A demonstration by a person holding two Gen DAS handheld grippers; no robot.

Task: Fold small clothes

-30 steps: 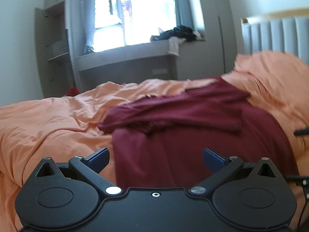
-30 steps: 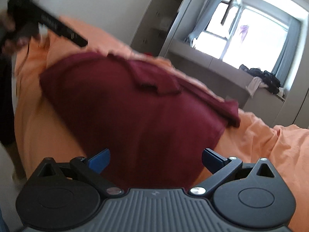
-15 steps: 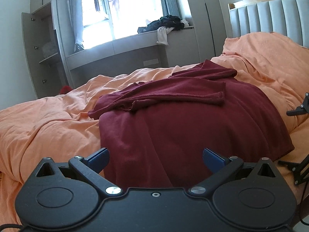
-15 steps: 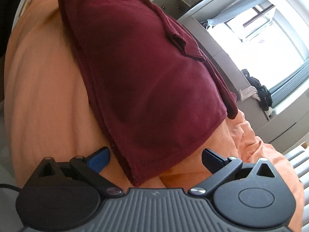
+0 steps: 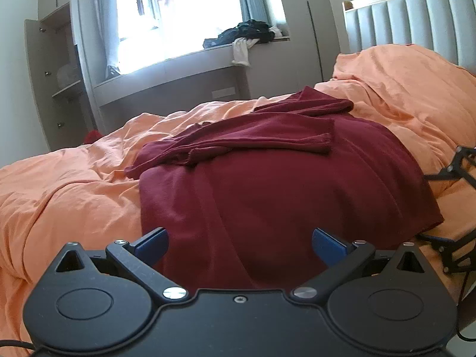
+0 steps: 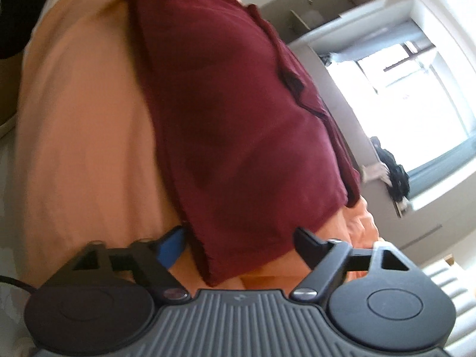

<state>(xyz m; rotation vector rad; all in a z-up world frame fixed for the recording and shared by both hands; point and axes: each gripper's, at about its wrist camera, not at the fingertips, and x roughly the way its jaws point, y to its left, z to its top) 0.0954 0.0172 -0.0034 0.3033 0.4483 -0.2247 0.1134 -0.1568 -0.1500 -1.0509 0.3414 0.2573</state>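
Observation:
A dark red long-sleeved top (image 5: 267, 184) lies spread on the orange bed, both sleeves folded across its upper part. My left gripper (image 5: 240, 242) is open and empty, its fingers straddling the garment's near hem. The top also fills the right wrist view (image 6: 232, 113), which is rolled sideways. My right gripper (image 6: 241, 238) is open, its fingers on either side of a bottom corner of the top, close to the cloth. Part of the right gripper shows at the right edge of the left wrist view (image 5: 455, 172).
Orange duvet (image 5: 68, 190) covers the bed, with an orange pillow (image 5: 410, 89) and grey padded headboard (image 5: 416, 20) at the right. A window ledge (image 5: 190, 62) with a pile of dark clothes (image 5: 247, 34) is behind. An open cupboard (image 5: 56, 74) stands at the left.
Both grippers have moved closer to the top's near hem. The right gripper has rolled sideways and come down onto the garment's corner. Both stay open.

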